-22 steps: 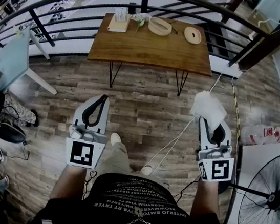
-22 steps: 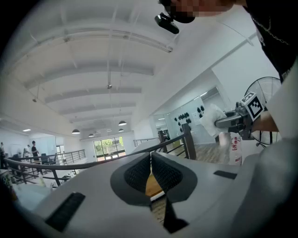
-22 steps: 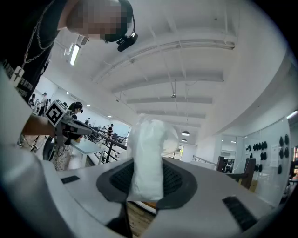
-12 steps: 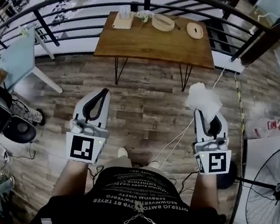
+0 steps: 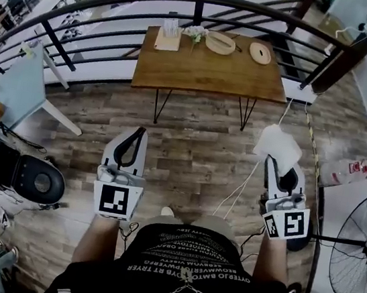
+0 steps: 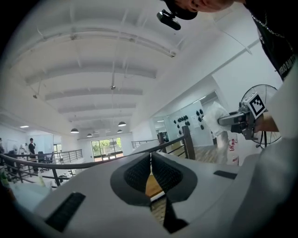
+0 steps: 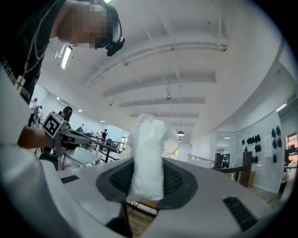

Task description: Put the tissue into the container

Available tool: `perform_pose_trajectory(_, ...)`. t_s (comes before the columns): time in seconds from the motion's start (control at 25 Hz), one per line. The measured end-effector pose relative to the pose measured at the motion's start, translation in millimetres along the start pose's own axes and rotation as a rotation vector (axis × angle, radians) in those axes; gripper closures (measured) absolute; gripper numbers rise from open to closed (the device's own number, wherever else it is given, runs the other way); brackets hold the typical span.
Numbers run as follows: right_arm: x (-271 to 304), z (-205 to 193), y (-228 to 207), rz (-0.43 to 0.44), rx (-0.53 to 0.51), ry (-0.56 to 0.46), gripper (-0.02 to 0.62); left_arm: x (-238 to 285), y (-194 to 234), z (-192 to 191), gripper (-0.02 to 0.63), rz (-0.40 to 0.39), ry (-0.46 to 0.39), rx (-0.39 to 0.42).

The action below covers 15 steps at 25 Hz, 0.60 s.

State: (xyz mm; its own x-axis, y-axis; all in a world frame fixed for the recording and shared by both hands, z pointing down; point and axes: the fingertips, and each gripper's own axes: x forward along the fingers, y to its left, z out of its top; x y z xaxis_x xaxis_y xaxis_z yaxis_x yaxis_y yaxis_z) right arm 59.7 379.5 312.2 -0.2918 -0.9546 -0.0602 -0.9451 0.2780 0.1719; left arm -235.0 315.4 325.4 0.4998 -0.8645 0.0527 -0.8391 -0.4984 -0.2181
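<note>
A crumpled white tissue (image 5: 277, 147) (image 7: 148, 155) sticks up from my right gripper (image 5: 278, 165) (image 7: 148, 179), which is shut on it and held level over the wood floor. My left gripper (image 5: 138, 132) (image 6: 150, 160) is also level and shut, with nothing between its pads. Ahead stands a wooden table (image 5: 207, 71). An oval light-wood container (image 5: 219, 43), a round wooden dish (image 5: 260, 52), a tissue box (image 5: 167, 36) and a small bunch of flowers (image 5: 196, 34) lie along its far edge. Both grippers are well short of the table. The left gripper view catches the right gripper (image 6: 242, 120) with the tissue (image 6: 215, 120).
A black railing (image 5: 190, 4) curves behind the table. A standing fan (image 5: 358, 252) and wrapped bottles (image 5: 352, 174) are at the right. At the left are a pale desk (image 5: 19, 85) and a black chair (image 5: 33, 182). A white cable (image 5: 242, 184) runs across the floor between the grippers.
The head view has shifted: the table now sits a little further right and lower, and the black chair has come into view. Both grippers keep their pose, the tissue still held.
</note>
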Motion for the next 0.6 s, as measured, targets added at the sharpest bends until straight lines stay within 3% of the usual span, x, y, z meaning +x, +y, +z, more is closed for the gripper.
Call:
perform_pose_trajectory(0.24,23.1,15.6,20.0,-0.039,-0.038,0.017,0.469,12.3,29.8,-12.2,0.575,-0.042,-0.027,-0.058)
perform_pose_trajectory(0.6,70.4,3.6,-3.4,-0.032,-0.023,-0.022,0.469,62.6,43.9,-11.9,0.575,-0.047,-0.046,-0.065)
